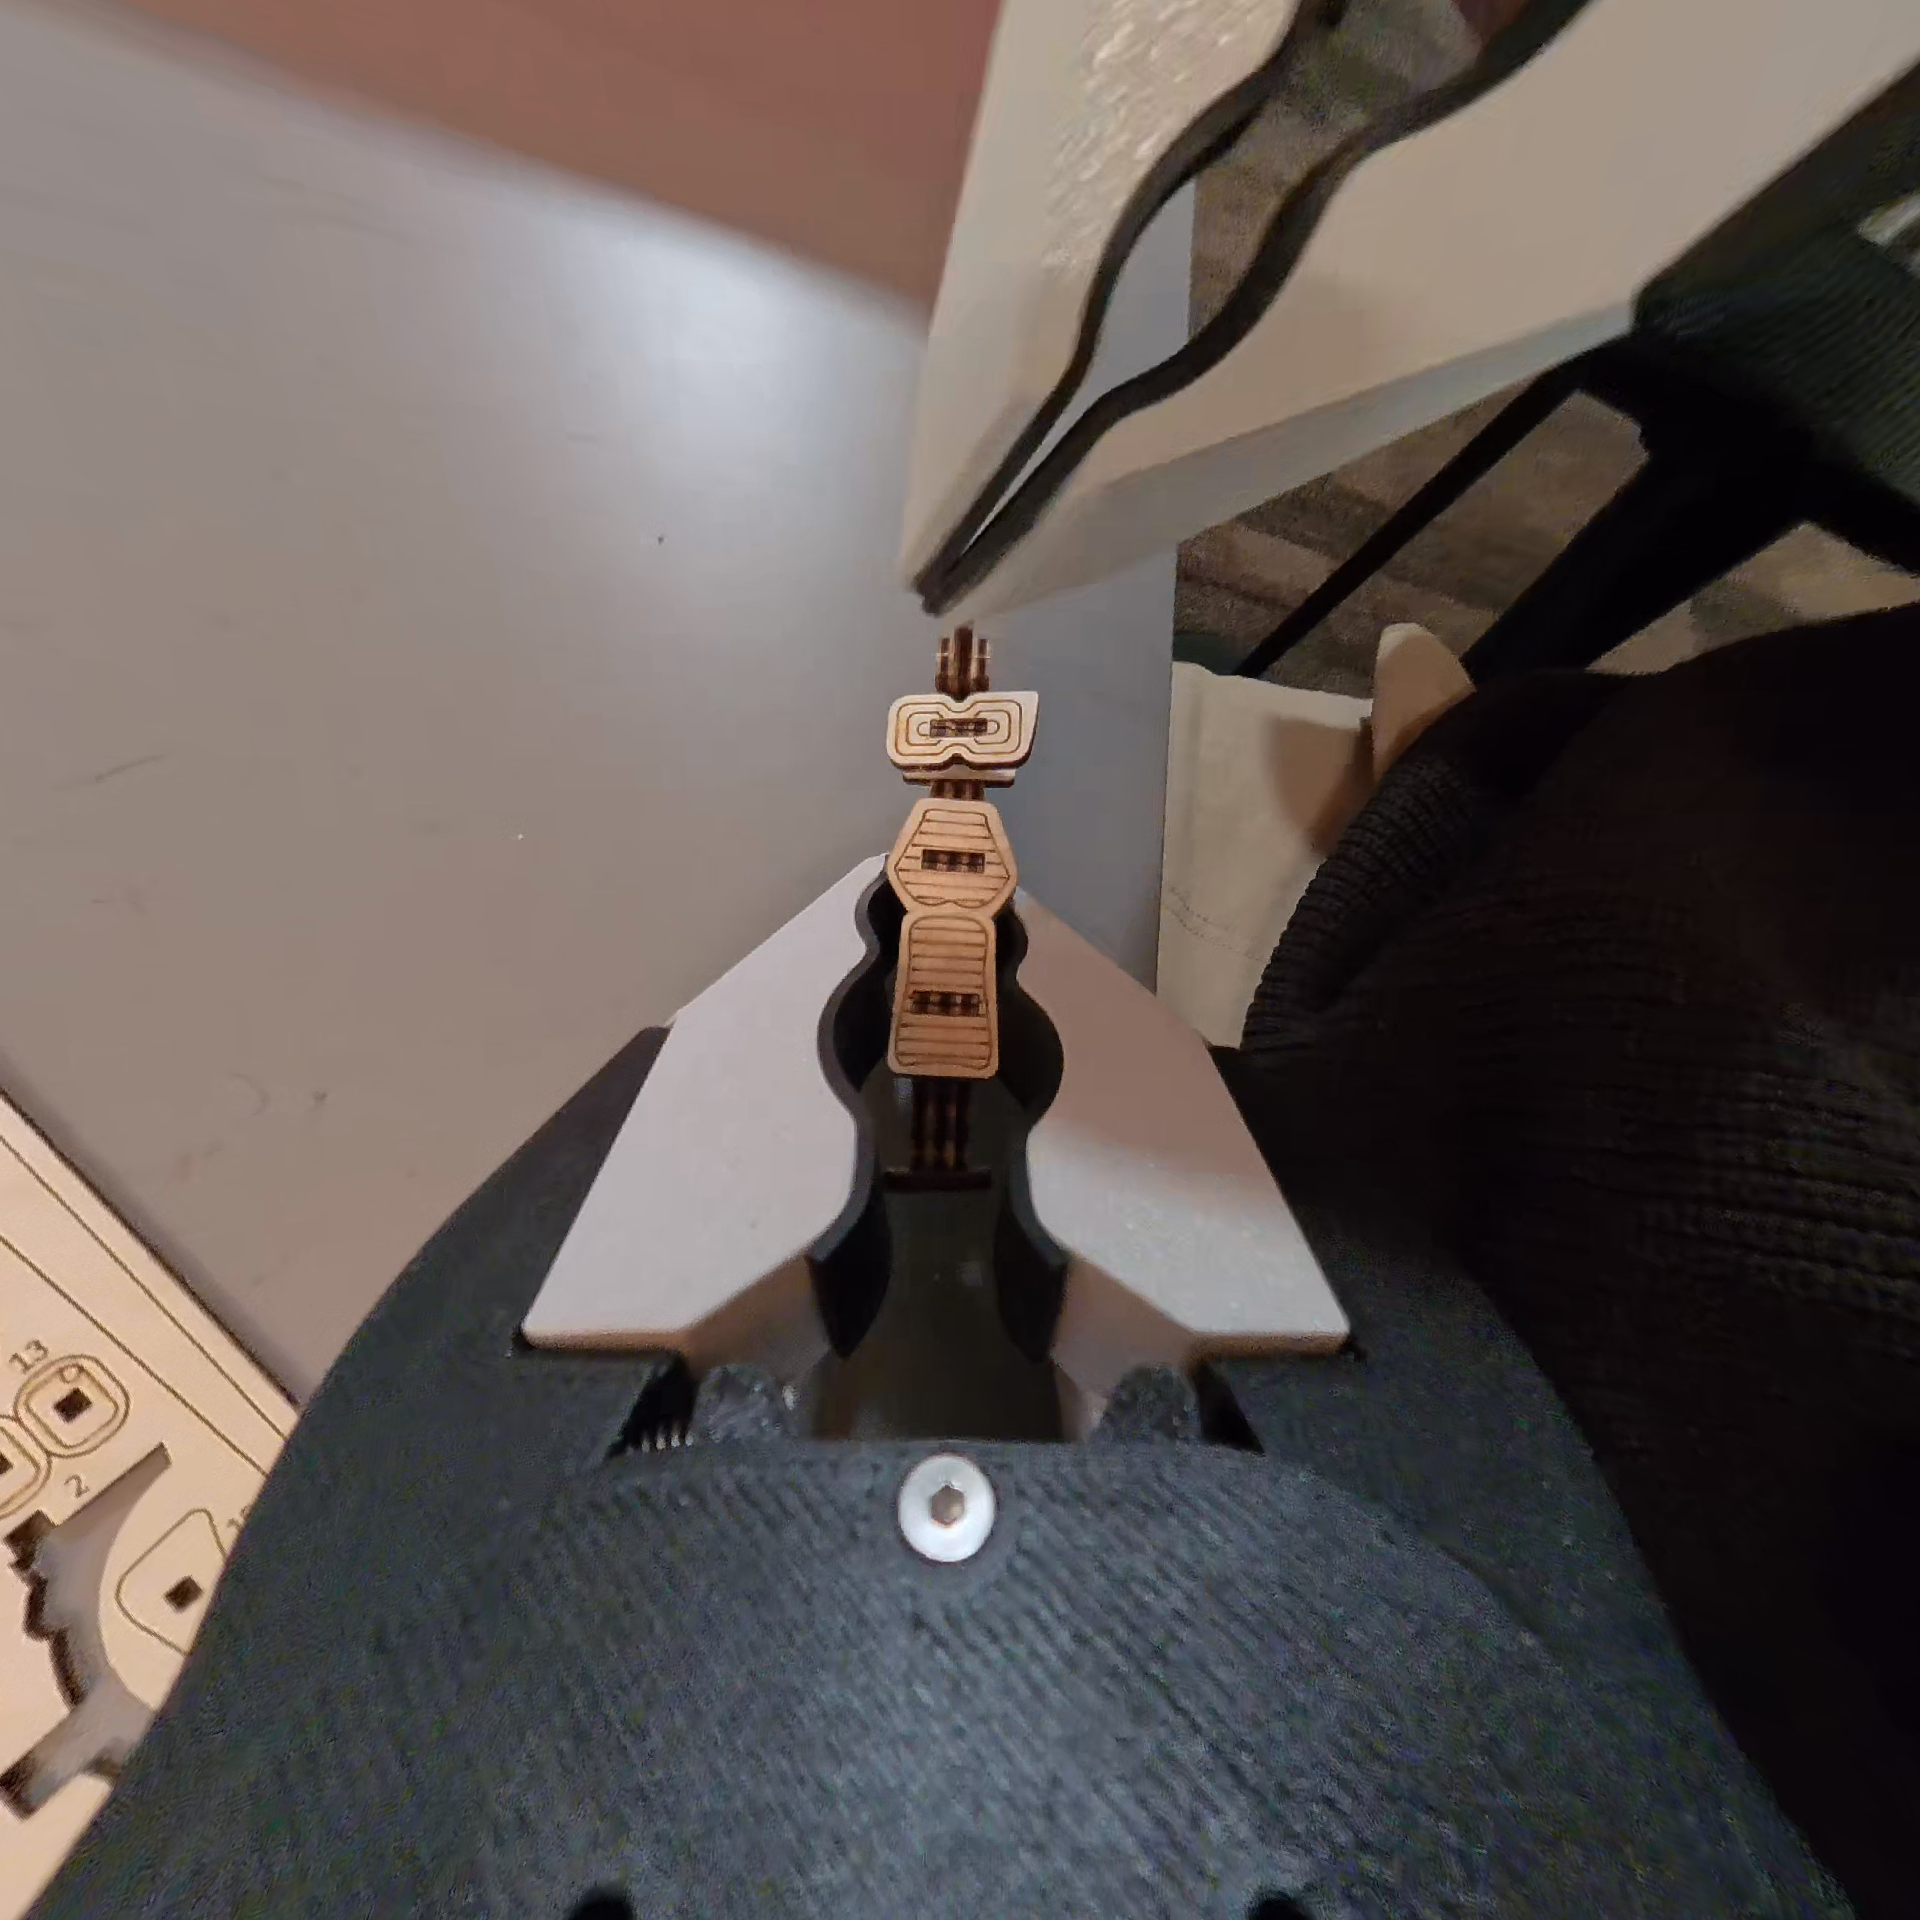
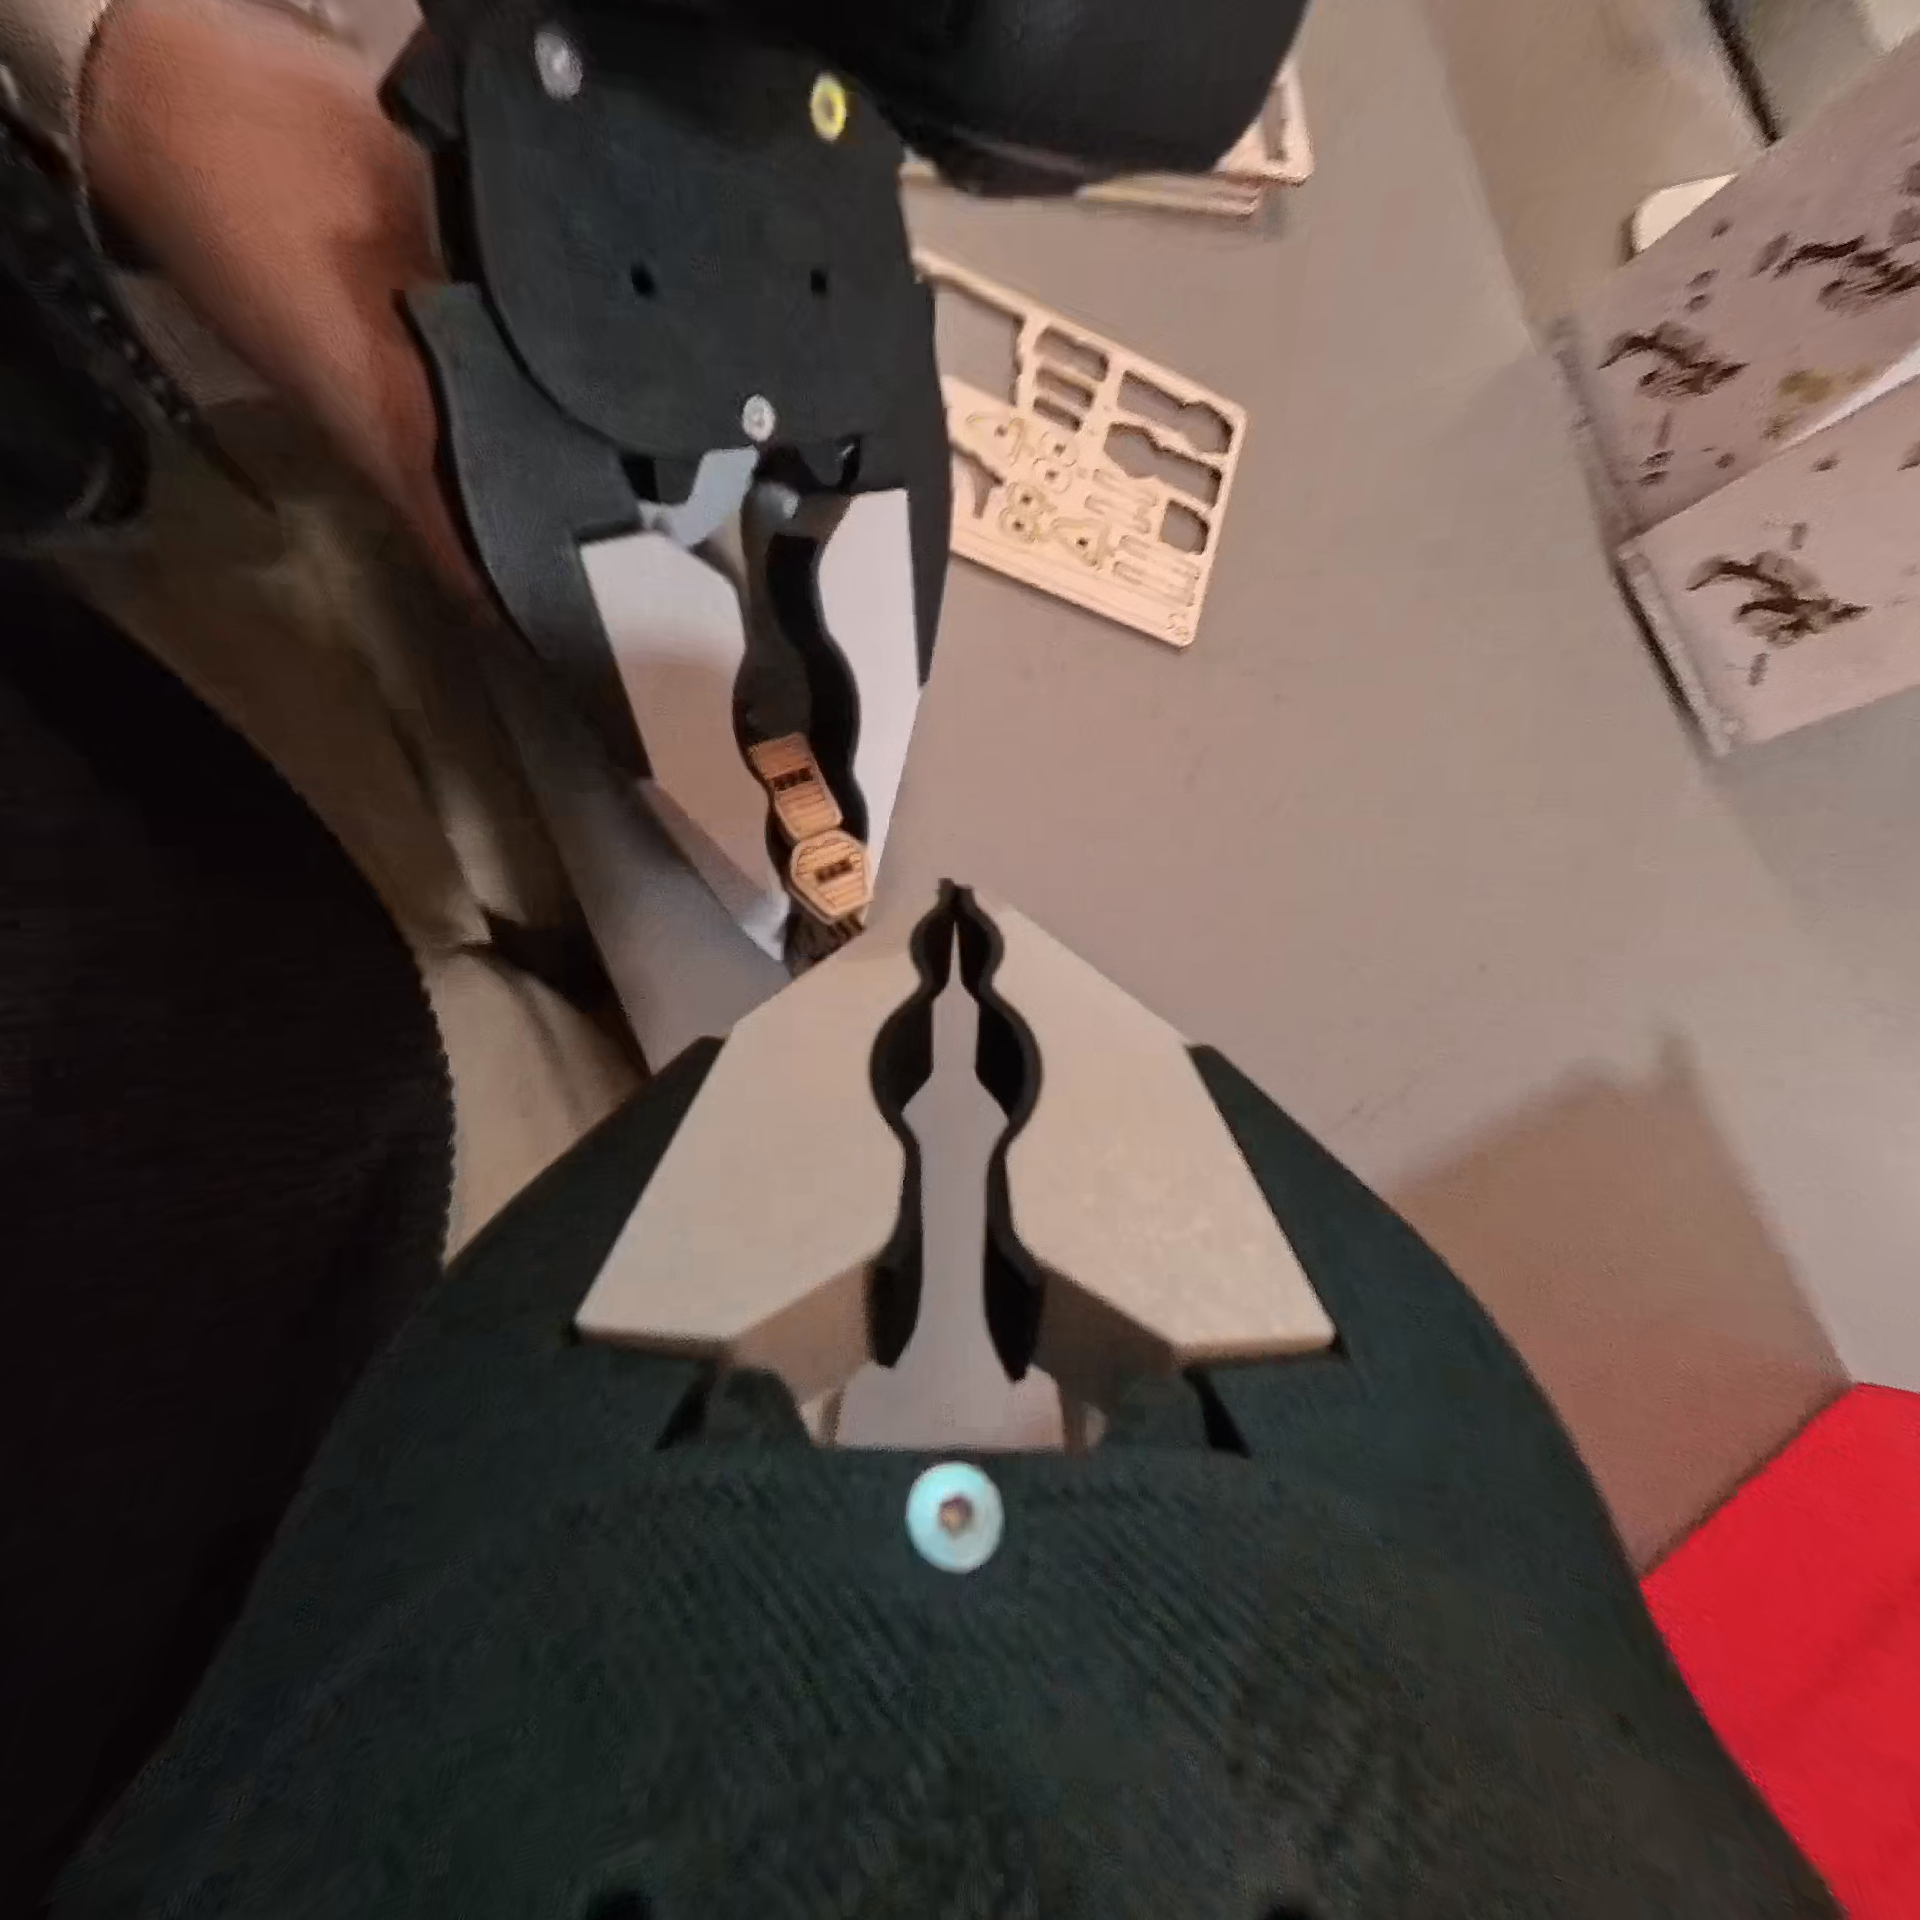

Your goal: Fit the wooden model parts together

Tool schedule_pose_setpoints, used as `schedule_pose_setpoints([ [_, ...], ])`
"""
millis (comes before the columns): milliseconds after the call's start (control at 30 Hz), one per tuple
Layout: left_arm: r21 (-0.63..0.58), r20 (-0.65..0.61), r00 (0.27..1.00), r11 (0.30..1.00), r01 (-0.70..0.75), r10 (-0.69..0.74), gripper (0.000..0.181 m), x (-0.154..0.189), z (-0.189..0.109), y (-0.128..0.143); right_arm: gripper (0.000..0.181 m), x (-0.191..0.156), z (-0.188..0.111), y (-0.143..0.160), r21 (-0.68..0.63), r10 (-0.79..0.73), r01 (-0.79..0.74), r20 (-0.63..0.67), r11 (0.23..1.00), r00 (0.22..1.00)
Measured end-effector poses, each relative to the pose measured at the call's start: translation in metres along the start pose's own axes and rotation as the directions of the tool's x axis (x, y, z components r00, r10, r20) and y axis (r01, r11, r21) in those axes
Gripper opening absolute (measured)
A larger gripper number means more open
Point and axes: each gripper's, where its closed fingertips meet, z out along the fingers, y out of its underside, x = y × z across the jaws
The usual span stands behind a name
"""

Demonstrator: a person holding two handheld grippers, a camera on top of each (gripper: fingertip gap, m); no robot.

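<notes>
The left gripper [image 1: 948,904] pinches a small wooden model [image 1: 948,914] between its two fingers [image 1: 727,1122]. The model is a thin stack of flat wooden bits, and its top end sticks out past the fingertips. It is held up in the air over the grey tabletop [image 1: 416,571], not touching it.

The right gripper [image 2: 954,914] has its fingers pressed together at the tips, with nothing between them. Its tip is just beside the top end of the model.

A wooden sheet with cut-out shapes [image 2: 1101,499] lies flat on the tabletop farther off. Another wooden sheet [image 1: 94,1475] lies beside the left gripper.
</notes>
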Motion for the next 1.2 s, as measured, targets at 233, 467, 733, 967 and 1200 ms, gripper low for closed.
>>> schedule_pose_setpoints([
  [233,0.031,-0.033,0.993,0.993,0.117,-0.116,0.014,-0.006,-0.002,-0.001,0.0,0.002,0.009,0.007,0.153,0.159,-0.135,-0.157,0.979,0.975],
  [467,0.032,-0.011,0.993,0.993,0.114,-0.114,0.014,-0.009,-0.002,-0.002,0.0,-0.007,0.017,0.015,0.134,0.209,-0.194,-0.11,0.972,0.972],
  [733,0.035,-0.018,0.993,0.992,0.119,-0.119,0.014,-0.009,-0.002,-0.002,0.0,0.003,0.002,0.0,0.234,0.214,-0.174,-0.16,0.956,0.963],
  [967,0.031,-0.01,0.994,0.993,0.112,-0.112,0.014,-0.009,-0.002,-0.002,0.0,0.005,0.002,-0.001,0.244,0.215,-0.169,-0.177,0.955,0.961],
  [1200,0.032,-0.004,0.994,0.993,0.113,-0.113,0.014,-0.01,-0.002,-0.001,0.0,0.0,0.011,0.01,0.195,0.236,-0.204,-0.153,0.959,0.96],
])
